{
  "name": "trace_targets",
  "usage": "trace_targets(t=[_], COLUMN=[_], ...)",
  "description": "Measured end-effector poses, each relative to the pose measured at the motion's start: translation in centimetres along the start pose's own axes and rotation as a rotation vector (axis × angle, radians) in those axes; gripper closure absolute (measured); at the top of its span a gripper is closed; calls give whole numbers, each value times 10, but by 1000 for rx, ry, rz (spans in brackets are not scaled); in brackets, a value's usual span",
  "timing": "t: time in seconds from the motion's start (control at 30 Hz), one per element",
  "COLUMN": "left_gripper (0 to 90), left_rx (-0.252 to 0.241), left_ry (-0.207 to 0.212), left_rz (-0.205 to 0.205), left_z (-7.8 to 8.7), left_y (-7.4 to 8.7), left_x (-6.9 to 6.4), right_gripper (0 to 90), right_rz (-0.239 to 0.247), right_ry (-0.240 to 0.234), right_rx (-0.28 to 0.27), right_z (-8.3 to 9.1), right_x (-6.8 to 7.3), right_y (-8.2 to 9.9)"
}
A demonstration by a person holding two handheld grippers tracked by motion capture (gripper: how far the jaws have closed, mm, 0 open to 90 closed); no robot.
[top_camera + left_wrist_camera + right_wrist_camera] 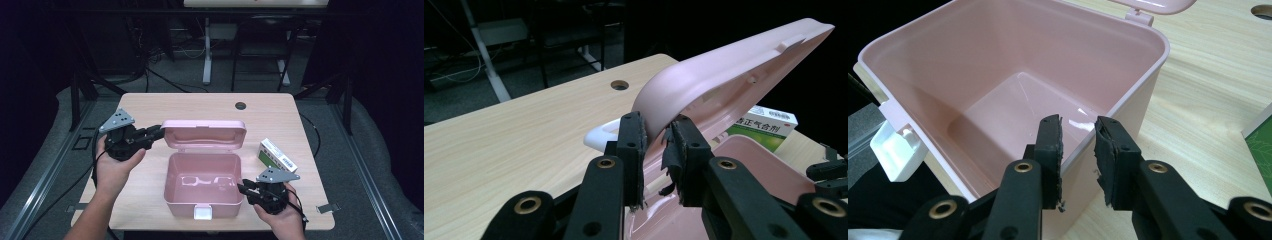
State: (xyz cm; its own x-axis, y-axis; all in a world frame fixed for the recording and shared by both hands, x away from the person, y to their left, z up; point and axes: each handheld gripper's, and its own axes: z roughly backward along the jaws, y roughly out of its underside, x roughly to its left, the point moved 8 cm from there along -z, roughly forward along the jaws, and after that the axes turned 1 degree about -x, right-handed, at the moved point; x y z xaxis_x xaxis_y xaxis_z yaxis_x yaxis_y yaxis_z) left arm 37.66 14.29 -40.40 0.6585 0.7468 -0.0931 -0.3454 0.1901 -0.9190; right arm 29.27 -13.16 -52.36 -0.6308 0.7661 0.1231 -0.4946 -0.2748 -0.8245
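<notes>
Worktop (150, 107) of pale wood grain, rounded corners, with a round dark cable hole (241, 105) near its far edge.

Left claw (159, 132), held in the person's left hand (116, 162) at the left of the worktop, grey three-cornered plate on top. It reaches toward the left end of the lid. In the left gripper view the two black jaws straddle the curved edge of the lid (724, 75), one on each side, and the worn pads lie against the pink plastic: gripping the lid.

Pink plastic box (203, 192), centre of the worktop, toward the near edge. Body rectangular, deep, its glossy floor catching the light. White latch (203, 213) on the near wall. Lid hinged at the far wall and raised, standing behind the body with its inner face toward the person. White handle (601, 135) on the lid's outer side, seen in the left gripper view.

Right claw (242, 189), held in the person's right hand (280, 212) at the near right corner of the box, grey plate on top. In the right gripper view the jaws stand either side of the box wall (1128, 107) at its rim, one inside and one outside. The inner pad lies close to the rim and a gap shows at the outer one: open, not clamped on the wall.

Green and white carton (278, 157), right of the box, lying flat on the worktop, apart from both the box and the right claw.
</notes>
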Motion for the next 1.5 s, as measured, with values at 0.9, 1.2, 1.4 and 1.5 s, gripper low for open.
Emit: trace_targets(t=[0.9,1.2,1.4,1.5], left_gripper=[780,780,780,781], left_rx=[19,27,27,30], left_ry=[-18,-20,-23,-24], left_rz=[11,16,24,22], left_z=[-10,-13,-15,-16], left_y=[0,0,0,1], left_x=[7,10,11,12], right_gripper=[724,724,724,724], right_rz=[3,2,1,1], right_ry=[2,3,3,3], right_rx=[-2,-3,-3,-3], right_z=[0,0,0,0], right_x=[0,0,0,0], right_y=[0,0,0,0])
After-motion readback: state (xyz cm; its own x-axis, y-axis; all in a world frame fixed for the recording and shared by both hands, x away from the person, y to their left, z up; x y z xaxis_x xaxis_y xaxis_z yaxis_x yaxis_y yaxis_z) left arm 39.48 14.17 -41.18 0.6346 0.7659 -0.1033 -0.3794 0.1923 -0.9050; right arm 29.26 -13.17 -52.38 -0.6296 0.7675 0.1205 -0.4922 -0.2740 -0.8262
